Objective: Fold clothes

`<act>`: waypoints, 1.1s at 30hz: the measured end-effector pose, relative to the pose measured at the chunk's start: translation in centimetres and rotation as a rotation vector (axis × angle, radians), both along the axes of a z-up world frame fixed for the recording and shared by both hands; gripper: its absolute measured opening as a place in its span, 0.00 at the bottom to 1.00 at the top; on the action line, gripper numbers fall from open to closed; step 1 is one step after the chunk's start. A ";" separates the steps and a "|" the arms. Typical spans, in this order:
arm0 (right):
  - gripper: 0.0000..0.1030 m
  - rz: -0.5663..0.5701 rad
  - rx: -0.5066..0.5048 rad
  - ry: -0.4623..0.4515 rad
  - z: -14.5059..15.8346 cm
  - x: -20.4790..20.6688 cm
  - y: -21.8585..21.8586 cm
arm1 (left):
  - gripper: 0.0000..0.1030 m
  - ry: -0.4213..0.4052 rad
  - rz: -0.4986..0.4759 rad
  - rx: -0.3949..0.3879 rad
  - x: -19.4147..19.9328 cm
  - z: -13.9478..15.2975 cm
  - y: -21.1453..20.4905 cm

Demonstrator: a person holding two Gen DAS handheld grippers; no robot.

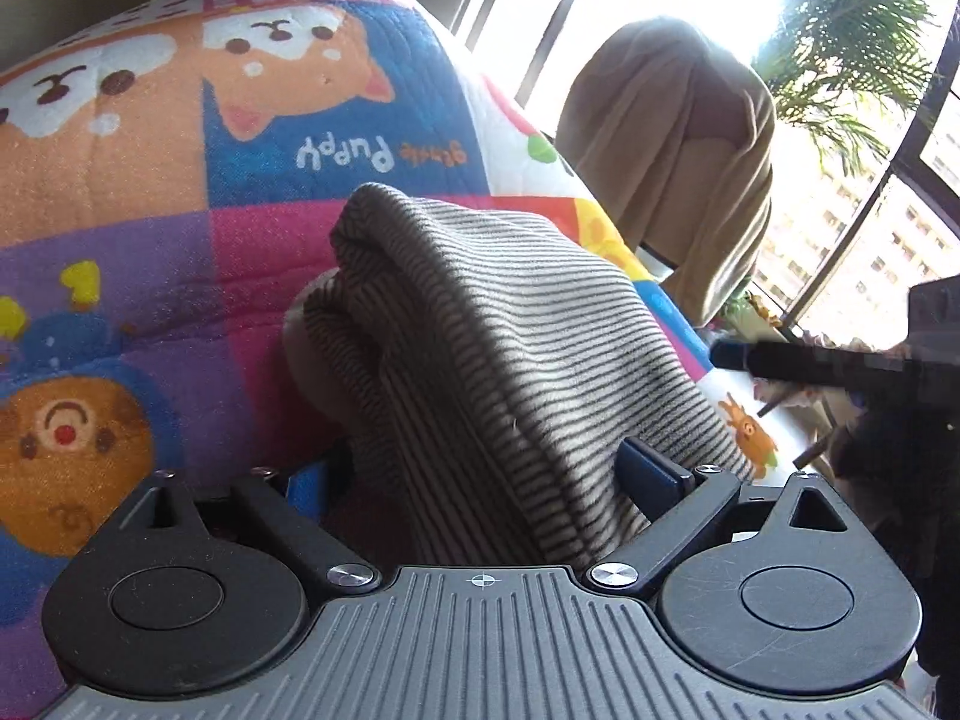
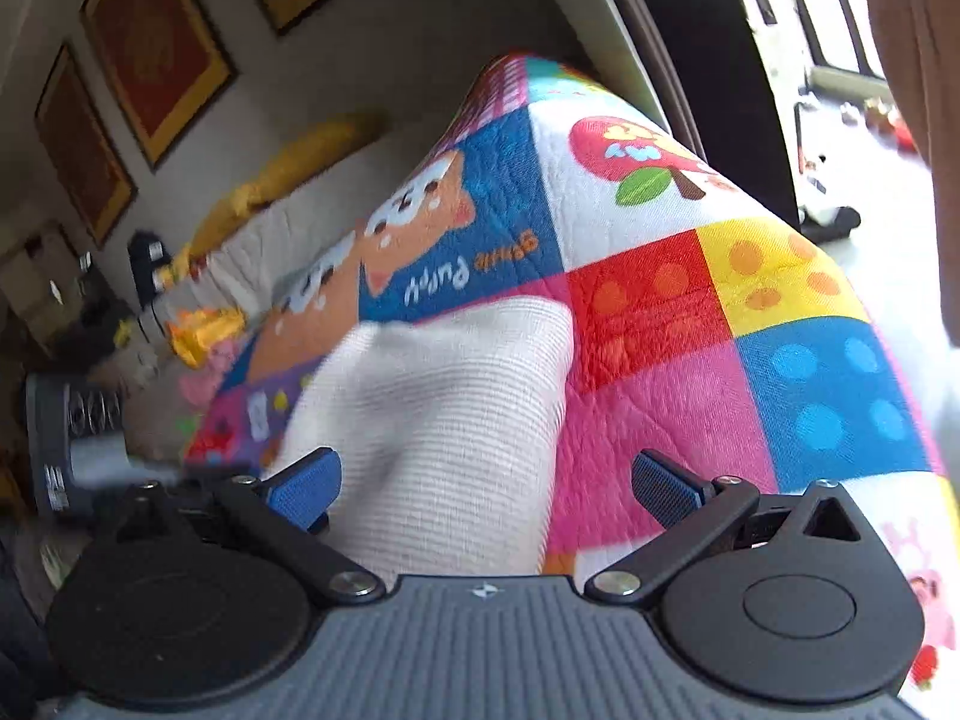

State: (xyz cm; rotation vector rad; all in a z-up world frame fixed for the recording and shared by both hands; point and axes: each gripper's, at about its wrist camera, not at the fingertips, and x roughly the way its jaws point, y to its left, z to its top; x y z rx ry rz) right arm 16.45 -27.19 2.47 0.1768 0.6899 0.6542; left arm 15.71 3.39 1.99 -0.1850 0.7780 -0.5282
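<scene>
left fingers [image 1: 480, 480] spread around striped garment [image 1: 480, 330]; only right view shows right fingers [image 2: 486, 486] wide apart, empty.

Striped garment [image 1: 480, 324] on quilt [image 1: 180, 240], between left tool [image 1: 480, 480] fingers.

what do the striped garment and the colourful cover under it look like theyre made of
The striped garment looks like a soft knit, perhaps fleece or brushed cotton: fine grey and cream stripes, a fuzzy matte nap, limp folds.

The cartoon cover looks like a quilted printed fabric, likely cotton or polyester: stitched lines dimple its padded surface, and the finish is matte. The exact fibre cannot be told.
</scene>
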 end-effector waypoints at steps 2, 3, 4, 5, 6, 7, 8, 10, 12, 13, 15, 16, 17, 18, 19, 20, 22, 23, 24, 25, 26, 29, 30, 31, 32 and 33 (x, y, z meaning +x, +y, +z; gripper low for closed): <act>1.00 0.068 -0.144 -0.033 -0.7 -2.5 1.2 | 0.95 -0.009 0.004 0.011 -0.2 0.2 0.1; 1.00 0.097 -0.206 -0.051 -1.1 -3.4 1.7 | 0.95 -0.014 0.007 0.016 -0.4 0.3 0.1; 1.00 0.119 -0.268 -0.070 -1.5 -4.0 2.3 | 0.95 -0.019 0.009 0.021 -0.5 0.4 0.1; 1.00 0.136 -0.326 -0.090 -1.9 -4.6 2.8 | 0.95 -0.026 0.010 0.024 -0.7 0.5 0.1; 1.00 0.135 -0.372 -0.106 -2.2 -4.9 3.3 | 0.94 -0.037 0.008 0.027 -1.2 0.8 0.0; 1.00 0.122 -0.412 -0.120 -2.5 -4.9 3.8 | 0.94 -0.048 0.006 0.030 -1.6 1.1 0.0; 1.00 0.102 -0.449 -0.131 -2.8 -4.8 4.2 | 0.94 -0.059 0.004 0.034 -2.0 1.3 0.0; 1.00 0.067 -0.493 -0.144 -3.1 -4.3 4.6 | 0.95 -0.089 -0.039 0.053 -3.4 1.7 -0.4; 1.00 0.038 -0.498 -0.138 -3.2 -3.8 4.6 | 0.95 -0.122 -0.098 0.091 -5.0 1.8 -1.0; 1.00 0.031 -0.494 -0.135 -3.2 -3.8 4.5 | 0.95 -0.134 -0.125 0.141 -5.7 1.5 -1.6; 1.00 0.019 -0.505 -0.138 -3.2 -4.0 4.4 | 0.95 -0.161 -0.139 0.266 -6.3 0.5 -2.8; 1.00 0.012 -0.511 -0.140 -3.3 -4.1 4.3 | 0.95 -0.175 -0.136 0.334 -6.4 -0.1 -3.4; 1.00 0.000 -0.519 -0.146 -3.3 -4.2 4.2 | 0.95 -0.188 -0.133 0.402 -6.5 -0.6 -4.0; 1.00 -0.036 -0.537 -0.166 -3.2 -4.1 4.2 | 0.95 -0.201 -0.120 0.461 -6.4 -1.1 -4.4; 1.00 -0.071 -0.555 -0.186 -3.1 -4.1 4.2 | 0.95 -0.208 -0.091 0.487 -6.0 -1.4 -4.2; 1.00 -0.106 -0.573 -0.206 -3.0 -4.1 4.2 | 0.96 -0.206 -0.072 0.483 -5.5 -1.5 -3.9; 1.00 -0.189 -0.588 -0.228 -2.7 -3.4 4.2 | 0.96 -0.176 -0.016 0.459 -4.4 -1.6 -3.1; 1.00 -0.197 -0.555 -0.195 -2.7 -2.9 3.9 | 0.97 -0.159 0.012 0.446 -4.0 -1.7 -2.8; 1.00 -0.206 -0.522 -0.163 -2.6 -2.4 3.7 | 0.97 -0.149 0.033 0.437 -3.9 -1.7 -2.6; 1.00 -0.213 -0.490 -0.132 -2.6 -2.0 3.5 | 0.97 -0.136 0.050 0.426 -4.1 -1.7 -2.5; 1.00 -0.219 -0.465 -0.105 -2.8 -1.9 3.4 | 0.97 -0.123 0.066 0.416 -4.3 -1.7 -2.3; 1.00 -0.252 -0.393 -0.032 -3.4 -3.1 2.9 | 0.96 -0.086 0.101 0.378 -5.8 -1.6 -2.1; 1.00 -0.259 -0.366 -0.011 -3.6 -3.8 2.6 | 0.96 -0.083 0.115 0.373 -6.6 -1.6 -2.2; 1.00 -0.266 -0.338 0.010 -3.7 -4.4 2.3 | 0.97 -0.084 0.133 0.372 -7.5 -1.6 -2.3; 1.00 -0.270 -0.318 0.025 -3.9 -5.2 2.1 | 0.97 -0.085 0.146 0.373 -8.4 -1.6 -2.4; 1.00 -0.266 -0.321 0.023 -3.9 -6.2 2.3 | 0.97 -0.086 0.150 0.378 -9.4 -1.6 -2.6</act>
